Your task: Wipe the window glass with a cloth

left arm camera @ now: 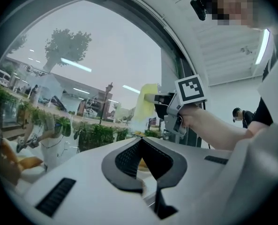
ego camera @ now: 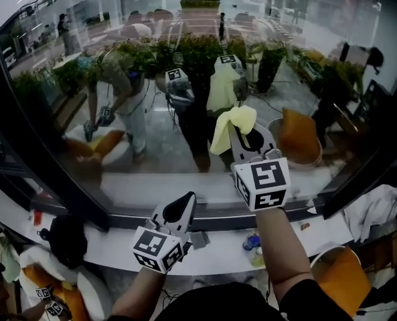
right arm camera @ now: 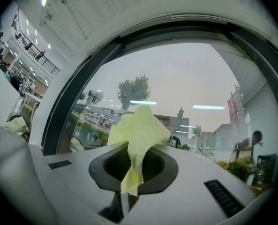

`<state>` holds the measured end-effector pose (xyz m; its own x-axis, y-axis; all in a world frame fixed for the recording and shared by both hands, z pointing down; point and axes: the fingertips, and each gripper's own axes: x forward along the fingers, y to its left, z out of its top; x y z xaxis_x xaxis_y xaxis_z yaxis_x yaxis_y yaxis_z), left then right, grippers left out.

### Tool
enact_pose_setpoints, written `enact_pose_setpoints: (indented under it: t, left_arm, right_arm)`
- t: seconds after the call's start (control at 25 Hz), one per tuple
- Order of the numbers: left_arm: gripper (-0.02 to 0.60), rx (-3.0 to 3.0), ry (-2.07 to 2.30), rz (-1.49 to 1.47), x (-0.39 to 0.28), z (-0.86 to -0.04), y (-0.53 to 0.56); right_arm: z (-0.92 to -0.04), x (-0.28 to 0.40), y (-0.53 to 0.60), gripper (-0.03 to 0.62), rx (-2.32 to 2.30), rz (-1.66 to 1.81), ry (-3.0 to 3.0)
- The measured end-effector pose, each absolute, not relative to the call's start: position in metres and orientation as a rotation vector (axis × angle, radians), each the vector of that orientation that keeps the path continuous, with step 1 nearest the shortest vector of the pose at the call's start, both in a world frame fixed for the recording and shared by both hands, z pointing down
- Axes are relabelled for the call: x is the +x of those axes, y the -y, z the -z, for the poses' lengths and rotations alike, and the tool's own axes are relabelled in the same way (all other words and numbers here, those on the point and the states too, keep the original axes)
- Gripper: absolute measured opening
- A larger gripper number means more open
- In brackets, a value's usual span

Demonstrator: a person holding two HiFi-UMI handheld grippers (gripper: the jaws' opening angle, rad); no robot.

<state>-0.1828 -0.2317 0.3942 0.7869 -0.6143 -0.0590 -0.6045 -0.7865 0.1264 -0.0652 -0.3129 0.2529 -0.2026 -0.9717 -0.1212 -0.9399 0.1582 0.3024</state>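
The window glass (ego camera: 118, 112) fills the upper head view and mirrors both grippers. My right gripper (ego camera: 237, 130) is raised toward the pane and shut on a crumpled yellow cloth (ego camera: 230, 124), which bunches over its tips at the glass. In the right gripper view the cloth (right arm camera: 138, 128) rises from between the closed jaws of the right gripper (right arm camera: 135, 148) and hangs down in front of them. My left gripper (ego camera: 186, 202) stays lower, just above the sill, shut and holding nothing. The left gripper (left arm camera: 141, 142) looks up at the right gripper's marker cube (left arm camera: 191, 90) and the cloth (left arm camera: 146, 103).
A black window frame (ego camera: 24, 146) curves round the pane. Below it runs a white sill (ego camera: 111, 246) with small bottles (ego camera: 252, 243). A black bag (ego camera: 67, 238) lies at the left, an orange seat (ego camera: 339, 279) and a white cloth (ego camera: 379, 206) at the right.
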Motion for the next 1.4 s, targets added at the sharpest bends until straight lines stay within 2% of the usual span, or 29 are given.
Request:
enact_pose_setpoints:
  t: [0.92, 1.4]
  left_arm:
    - [0.008, 2.906, 0.683, -0.021, -0.014, -0.421, 0.108]
    - [0.008, 2.894, 0.688, -0.038, 0.027, -0.433, 0.031]
  right_arm:
    - [-0.358, 0.129, 0.122, 0.043, 2.059, 0.153, 2.141]
    - [-0.399, 0.162, 0.021, 0.043, 2.029, 0.037, 2.161]
